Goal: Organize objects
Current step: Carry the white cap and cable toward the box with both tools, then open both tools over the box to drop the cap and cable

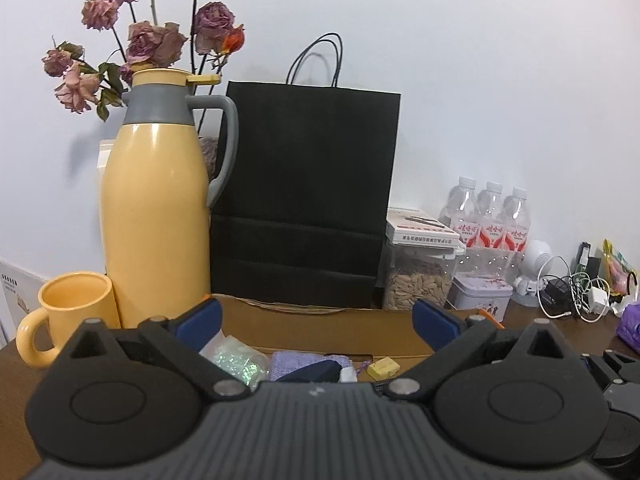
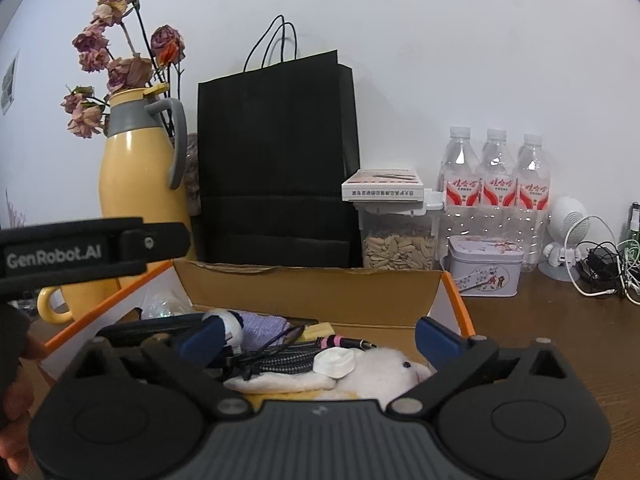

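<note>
An open cardboard box (image 2: pixel 312 292) with orange-edged flaps sits on the brown table. Inside lie a white plush toy (image 2: pixel 376 372), a braided cable (image 2: pixel 280 356), a pink-banded pen (image 2: pixel 344 342) and a lilac cloth (image 2: pixel 260 326). My right gripper (image 2: pixel 320 340) hangs over the box's near side, jaws wide open, nothing between the blue pads. My left gripper (image 1: pixel 316 320) is open too, above the same box (image 1: pixel 320 328); below it I see a glittery bag (image 1: pixel 236 360), the lilac cloth (image 1: pixel 296 364) and a small yellow block (image 1: pixel 383 368). The left gripper's black body (image 2: pixel 92 250) crosses the right wrist view at left.
Behind the box stand a yellow thermos jug (image 1: pixel 156 216) with dried roses, a yellow mug (image 1: pixel 68 312) and a black paper bag (image 1: pixel 308 200). To the right are a seed jar (image 2: pixel 400 244), a tin (image 2: pixel 484 266), three water bottles (image 2: pixel 496 192), a white speaker and tangled chargers (image 2: pixel 604 268).
</note>
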The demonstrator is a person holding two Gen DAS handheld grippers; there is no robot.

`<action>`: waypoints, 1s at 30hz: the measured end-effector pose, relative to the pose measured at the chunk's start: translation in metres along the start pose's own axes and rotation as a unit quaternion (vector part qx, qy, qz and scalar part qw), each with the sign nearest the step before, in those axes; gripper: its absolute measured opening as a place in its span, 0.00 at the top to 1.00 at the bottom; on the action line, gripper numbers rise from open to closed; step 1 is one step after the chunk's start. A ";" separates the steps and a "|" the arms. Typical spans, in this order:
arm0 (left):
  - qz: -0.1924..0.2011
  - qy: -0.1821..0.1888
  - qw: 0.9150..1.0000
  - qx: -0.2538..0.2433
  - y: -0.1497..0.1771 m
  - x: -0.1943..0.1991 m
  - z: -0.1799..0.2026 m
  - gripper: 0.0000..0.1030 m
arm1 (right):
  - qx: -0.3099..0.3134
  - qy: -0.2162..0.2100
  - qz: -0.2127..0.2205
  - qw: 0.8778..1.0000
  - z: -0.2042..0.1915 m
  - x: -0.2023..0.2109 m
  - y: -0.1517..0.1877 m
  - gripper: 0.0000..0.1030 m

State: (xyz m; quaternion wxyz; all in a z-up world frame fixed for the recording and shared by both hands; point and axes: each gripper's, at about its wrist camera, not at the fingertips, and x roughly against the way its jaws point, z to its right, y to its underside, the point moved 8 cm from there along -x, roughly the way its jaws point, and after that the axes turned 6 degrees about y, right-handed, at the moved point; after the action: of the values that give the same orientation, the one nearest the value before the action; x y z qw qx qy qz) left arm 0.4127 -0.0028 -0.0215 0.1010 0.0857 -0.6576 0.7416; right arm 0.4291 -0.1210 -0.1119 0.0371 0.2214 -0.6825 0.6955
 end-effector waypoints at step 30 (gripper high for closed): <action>-0.004 0.046 0.999 -0.013 0.015 0.104 -0.021 0.00 | 0.048 -0.005 0.016 0.999 -0.002 0.091 0.019 0.00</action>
State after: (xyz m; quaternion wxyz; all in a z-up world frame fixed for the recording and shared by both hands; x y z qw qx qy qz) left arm 0.3080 0.0202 -0.0117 0.1350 0.0522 -0.6617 0.7357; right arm 0.3402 -0.1432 -0.0971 0.0121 0.2150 -0.6522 0.7268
